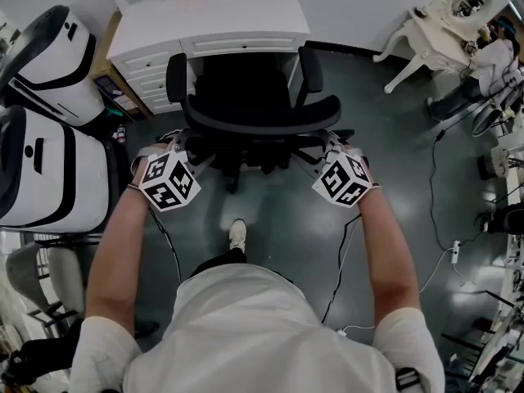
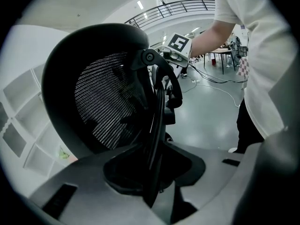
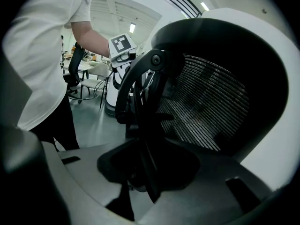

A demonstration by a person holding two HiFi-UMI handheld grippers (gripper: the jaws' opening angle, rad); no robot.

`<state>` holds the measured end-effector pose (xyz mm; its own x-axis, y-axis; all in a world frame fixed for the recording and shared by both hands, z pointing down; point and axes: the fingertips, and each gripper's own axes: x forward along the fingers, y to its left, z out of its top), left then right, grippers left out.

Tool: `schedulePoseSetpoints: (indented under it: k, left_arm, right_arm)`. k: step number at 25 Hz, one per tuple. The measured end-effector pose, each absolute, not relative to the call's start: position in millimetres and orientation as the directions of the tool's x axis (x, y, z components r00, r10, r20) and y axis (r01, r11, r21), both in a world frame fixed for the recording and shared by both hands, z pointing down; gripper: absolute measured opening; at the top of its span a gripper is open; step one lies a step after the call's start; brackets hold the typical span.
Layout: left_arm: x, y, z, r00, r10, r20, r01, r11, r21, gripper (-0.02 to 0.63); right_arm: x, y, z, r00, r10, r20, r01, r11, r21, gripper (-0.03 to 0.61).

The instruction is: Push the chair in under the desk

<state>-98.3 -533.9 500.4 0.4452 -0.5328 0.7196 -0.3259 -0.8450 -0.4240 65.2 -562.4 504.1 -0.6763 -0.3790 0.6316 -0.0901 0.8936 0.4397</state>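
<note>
Pushing step: left claw (image 1: 182, 141) and right claw (image 1: 330, 143) each clamped on chair (image 1: 260, 115) back; seat just at surface (image 1: 214, 21) front. Next: even, straight shove toward surface.

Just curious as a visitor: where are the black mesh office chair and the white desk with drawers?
black mesh office chair (image 1: 262, 121): head view, top of its backrest.
white desk with drawers (image 1: 221, 19): head view, bare desktop.

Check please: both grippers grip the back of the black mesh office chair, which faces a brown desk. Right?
No: the head view shows a white desk with drawers, not brown. The left gripper and right gripper do grip the back of the black mesh office chair facing it.
</note>
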Motion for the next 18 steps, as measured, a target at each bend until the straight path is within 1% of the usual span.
schedulePoseSetpoints:
  k: [18]
  left_arm:
    - [-110,-586,501,0.442,-0.529,0.724,-0.32,-0.847,-0.423,0.126]
  right_arm:
    - [53,-616,504,-0.677,-0.369,0.636,-0.098,0.903,0.419,0.126]
